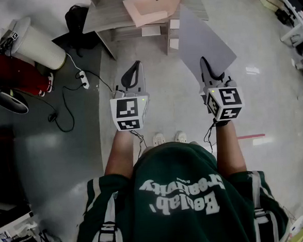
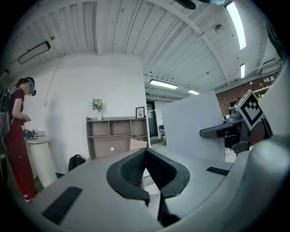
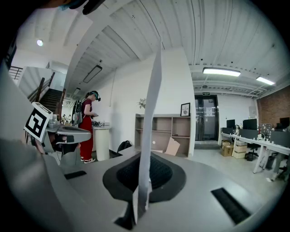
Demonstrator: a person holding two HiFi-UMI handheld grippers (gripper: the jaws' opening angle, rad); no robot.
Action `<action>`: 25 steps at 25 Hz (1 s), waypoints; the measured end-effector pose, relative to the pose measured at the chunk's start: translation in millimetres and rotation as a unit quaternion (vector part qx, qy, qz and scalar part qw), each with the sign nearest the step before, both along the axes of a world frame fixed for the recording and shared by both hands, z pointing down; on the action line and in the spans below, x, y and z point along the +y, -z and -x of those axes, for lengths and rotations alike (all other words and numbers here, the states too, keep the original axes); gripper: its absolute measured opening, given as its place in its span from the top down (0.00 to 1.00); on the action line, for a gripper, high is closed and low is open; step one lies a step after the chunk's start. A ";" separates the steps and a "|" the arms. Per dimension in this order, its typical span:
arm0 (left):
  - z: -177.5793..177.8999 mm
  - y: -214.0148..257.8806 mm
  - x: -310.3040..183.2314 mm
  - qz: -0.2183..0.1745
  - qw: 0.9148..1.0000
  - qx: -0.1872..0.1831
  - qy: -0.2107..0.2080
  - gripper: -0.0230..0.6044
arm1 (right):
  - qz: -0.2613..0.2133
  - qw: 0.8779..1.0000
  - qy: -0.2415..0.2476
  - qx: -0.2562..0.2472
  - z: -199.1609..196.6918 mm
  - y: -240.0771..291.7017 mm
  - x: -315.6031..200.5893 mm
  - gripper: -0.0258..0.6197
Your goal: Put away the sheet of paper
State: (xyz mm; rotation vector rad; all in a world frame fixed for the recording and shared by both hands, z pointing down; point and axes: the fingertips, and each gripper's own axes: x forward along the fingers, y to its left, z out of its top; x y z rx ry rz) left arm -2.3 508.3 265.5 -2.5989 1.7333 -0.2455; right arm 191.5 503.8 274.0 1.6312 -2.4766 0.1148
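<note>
While my right gripper (image 1: 205, 67) is clamped on the near edge of the sheet of paper (image 1: 203, 36), whose length runs far from the jaws, with the wooden shelf unit (image 1: 114, 16) far-left beyond, my left gripper (image 1: 134, 75), closed on nothing, sits apart to its left.

left gripper (image 1: 137, 65), right gripper (image 1: 203, 62): pale grey shells, black ridged pads (image 2: 129, 170), thin black cables. white marker cube (image 1: 128, 113) on each, black square codes. dark green t-shirt (image 1: 177, 193), white lettering, white-striped short sleeves. white shoes (image 1: 168, 138).
</note>
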 end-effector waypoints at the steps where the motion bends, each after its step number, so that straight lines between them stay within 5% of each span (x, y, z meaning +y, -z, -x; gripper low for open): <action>1: 0.3 -2.5 -0.8 0.004 1.000 0.000 0.002 0.94 | 0.000 1.000 0.000 0.002 -0.7 -0.7 -0.7 0.91; 25: 31.1 -9.7 -6.2 0.014 1.000 0.014 0.001 0.94 | -0.006 1.000 -0.009 0.015 20.6 2.9 -3.1 0.91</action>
